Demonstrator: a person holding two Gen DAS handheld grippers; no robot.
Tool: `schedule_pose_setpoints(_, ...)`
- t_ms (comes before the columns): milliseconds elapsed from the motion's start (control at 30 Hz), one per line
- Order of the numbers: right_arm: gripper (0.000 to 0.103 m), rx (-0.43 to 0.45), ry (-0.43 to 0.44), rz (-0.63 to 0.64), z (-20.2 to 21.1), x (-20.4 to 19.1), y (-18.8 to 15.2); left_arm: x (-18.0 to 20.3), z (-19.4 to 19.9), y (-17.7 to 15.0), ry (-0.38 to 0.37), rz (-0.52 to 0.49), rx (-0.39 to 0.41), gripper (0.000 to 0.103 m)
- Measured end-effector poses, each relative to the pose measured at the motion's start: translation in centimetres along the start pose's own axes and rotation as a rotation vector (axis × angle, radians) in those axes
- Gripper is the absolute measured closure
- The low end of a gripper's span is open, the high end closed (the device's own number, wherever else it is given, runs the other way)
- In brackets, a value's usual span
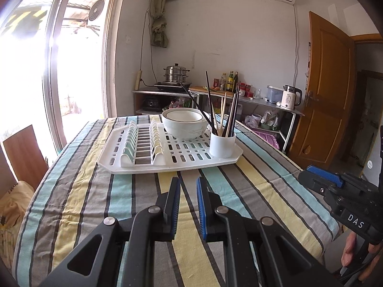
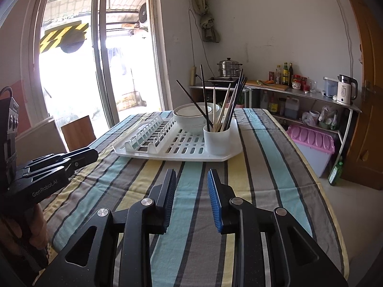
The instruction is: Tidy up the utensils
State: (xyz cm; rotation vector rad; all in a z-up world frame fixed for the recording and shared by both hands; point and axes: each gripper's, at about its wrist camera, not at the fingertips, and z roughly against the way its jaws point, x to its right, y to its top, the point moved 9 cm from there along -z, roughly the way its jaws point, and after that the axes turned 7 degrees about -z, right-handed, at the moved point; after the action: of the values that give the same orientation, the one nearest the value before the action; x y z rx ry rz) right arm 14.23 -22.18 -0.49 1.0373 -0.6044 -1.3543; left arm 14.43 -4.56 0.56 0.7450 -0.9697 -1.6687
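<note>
- Left wrist view, left to right: the rack (image 1: 171, 151) sits mid-frame on the striped cloth (image 1: 79, 191), a bowl (image 1: 184, 123) at its back, and the cup (image 1: 222, 144) of chopsticks (image 1: 228, 112) on its right end.
- The left gripper (image 1: 188, 191) is at bottom centre, jaws a narrow gap apart and empty.
- Right wrist view: the right gripper (image 2: 191, 184) is at bottom centre, jaws wider and empty.
- The chopsticks stand nearly upright, fanned, straight ahead of both grippers and well apart from them.
- The cup lies right of the left fingers' line, closer to the right gripper's line, so the right hand seems better placed.
</note>
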Motion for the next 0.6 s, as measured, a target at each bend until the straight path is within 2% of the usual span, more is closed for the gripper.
schedule_pose_setpoints(167, 0.062, 0.000, -0.002, -0.023, 1.0, -0.2, -1.8, -0.2, 0.7, -1.6, 0.003, 0.013, -0.009, 0.090)
schedule_pose_setpoints(600, 0.062, 0.003, -0.021, 0.000, 1.4, -0.7, -2.5, 0.5, 1.0, -3.0, -0.005, 0.005, -0.028, 0.090)
